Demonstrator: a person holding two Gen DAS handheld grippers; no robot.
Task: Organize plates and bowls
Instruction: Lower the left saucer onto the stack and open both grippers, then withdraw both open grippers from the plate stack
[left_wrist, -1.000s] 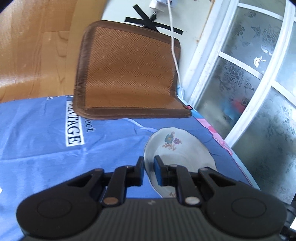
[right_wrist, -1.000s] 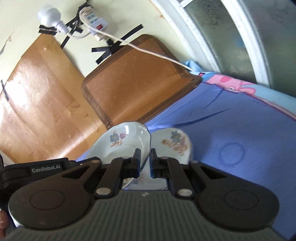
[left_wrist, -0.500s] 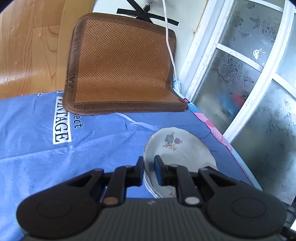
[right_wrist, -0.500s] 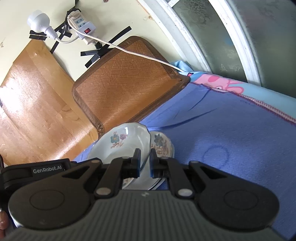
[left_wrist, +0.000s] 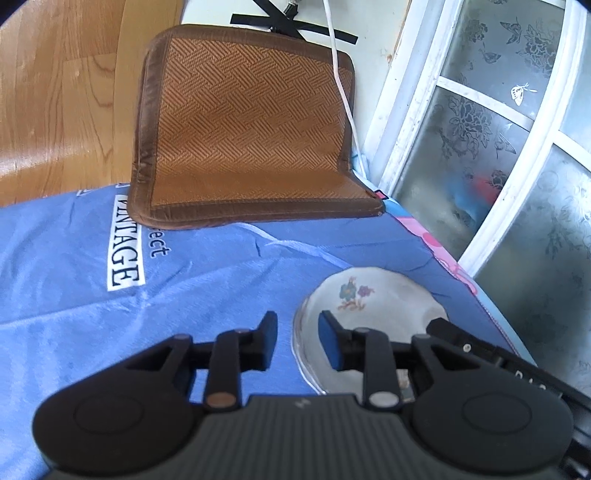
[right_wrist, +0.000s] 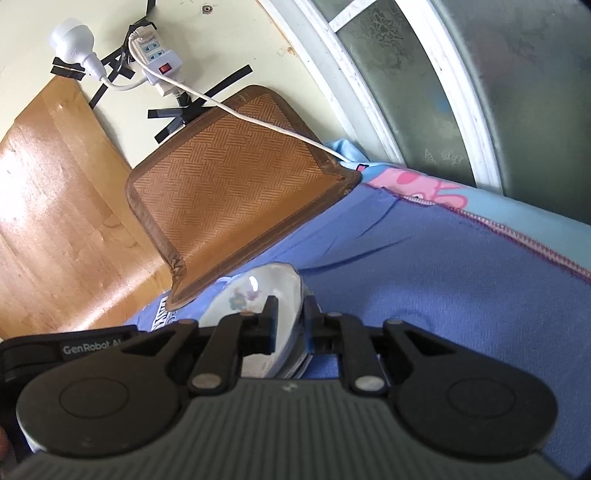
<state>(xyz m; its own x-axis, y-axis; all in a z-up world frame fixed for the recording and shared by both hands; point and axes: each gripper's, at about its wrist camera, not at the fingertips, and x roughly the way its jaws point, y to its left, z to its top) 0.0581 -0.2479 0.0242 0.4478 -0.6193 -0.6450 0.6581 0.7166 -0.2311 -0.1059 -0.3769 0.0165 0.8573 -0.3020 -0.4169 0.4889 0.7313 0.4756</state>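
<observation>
At lower right of the left wrist frame, on our blue cloth (left_wrist: 207, 295): one floral plate (left_wrist: 373, 299), rim between the spread fingers of our left tool (left_wrist: 295, 328), unclamped. Lower centre, right view: right tool (right_wrist: 290, 314) pinching floral bowl (right_wrist: 255, 291).

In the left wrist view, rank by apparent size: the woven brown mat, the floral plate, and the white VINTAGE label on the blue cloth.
1. Woven brown mat, clearly largest.
2. Floral plate, partly hidden behind the open left tool; it is also nearer the camera, so its real size against the mat is unsure.
3. VINTAGE label, smallest.
</observation>
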